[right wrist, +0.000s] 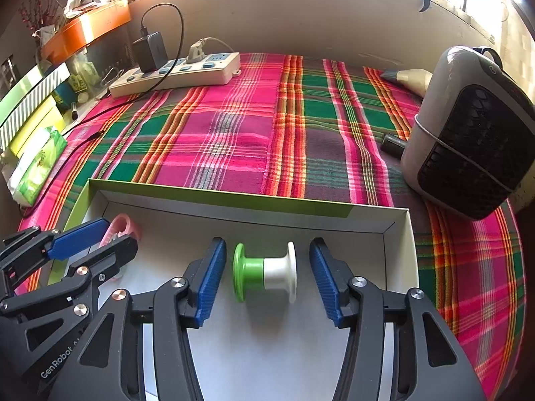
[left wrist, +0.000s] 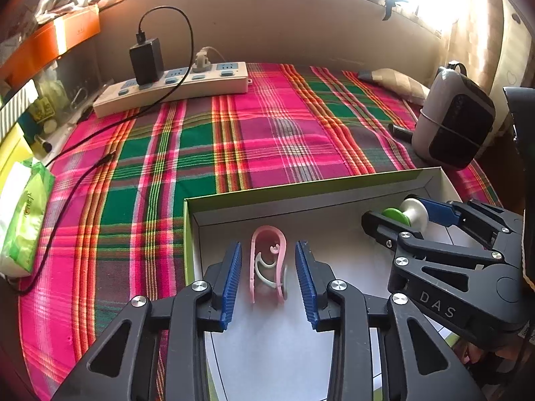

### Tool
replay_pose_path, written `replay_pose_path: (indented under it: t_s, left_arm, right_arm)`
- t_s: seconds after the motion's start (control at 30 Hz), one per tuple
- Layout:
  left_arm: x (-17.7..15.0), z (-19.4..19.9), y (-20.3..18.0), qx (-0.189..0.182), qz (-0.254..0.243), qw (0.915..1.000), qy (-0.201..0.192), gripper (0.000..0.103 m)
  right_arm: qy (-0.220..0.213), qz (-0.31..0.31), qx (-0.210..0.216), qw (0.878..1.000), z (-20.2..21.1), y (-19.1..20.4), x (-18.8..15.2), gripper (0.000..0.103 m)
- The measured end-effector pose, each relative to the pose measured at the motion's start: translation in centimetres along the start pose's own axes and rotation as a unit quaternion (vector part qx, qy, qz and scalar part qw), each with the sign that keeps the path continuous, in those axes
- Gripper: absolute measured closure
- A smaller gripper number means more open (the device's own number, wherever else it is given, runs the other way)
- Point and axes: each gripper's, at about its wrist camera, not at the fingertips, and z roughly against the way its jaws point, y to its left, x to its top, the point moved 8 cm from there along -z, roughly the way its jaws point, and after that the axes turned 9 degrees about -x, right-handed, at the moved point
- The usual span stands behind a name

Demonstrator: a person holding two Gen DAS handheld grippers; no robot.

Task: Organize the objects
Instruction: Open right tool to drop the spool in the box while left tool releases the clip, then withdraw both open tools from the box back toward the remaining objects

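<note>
Plaid cloth, white box (right wrist: 398, 234), pink clip (left wrist: 267, 260) between parted left gripper (left wrist: 268, 282), green-white spool (right wrist: 265, 272) between parted right gripper (right wrist: 264, 279)

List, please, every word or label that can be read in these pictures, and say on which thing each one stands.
"DAS": on the body of the right gripper, in the left wrist view.
"GenRobot": on the body of the left gripper, in the right wrist view; more letters follow, cut off.
Green tissue pack: red print, too blurred to read.

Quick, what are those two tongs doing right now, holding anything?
Left tongs: open, pink clip lies loose between.
Right tongs: open, green-white spool loose between.
</note>
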Motion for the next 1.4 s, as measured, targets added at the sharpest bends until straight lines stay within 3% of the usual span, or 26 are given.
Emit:
replay_pose_path:
  t_s: [0.8,1.4]
  left_arm:
    - [-1.4,4.1,-0.2,-0.002,0.007,0.9995,-0.031,0.068]
    - [-3.9,8.2,0.3,-0.003,0.011,0.9982,-0.059,0.068]
  right_arm:
    - [-0.028,-0.012,0.006,1.0,3.9,-0.4,-1.4,0.049]
    - [-0.062,-0.027,0.011,0.998,8.2,-0.9,-4.4,0.049]
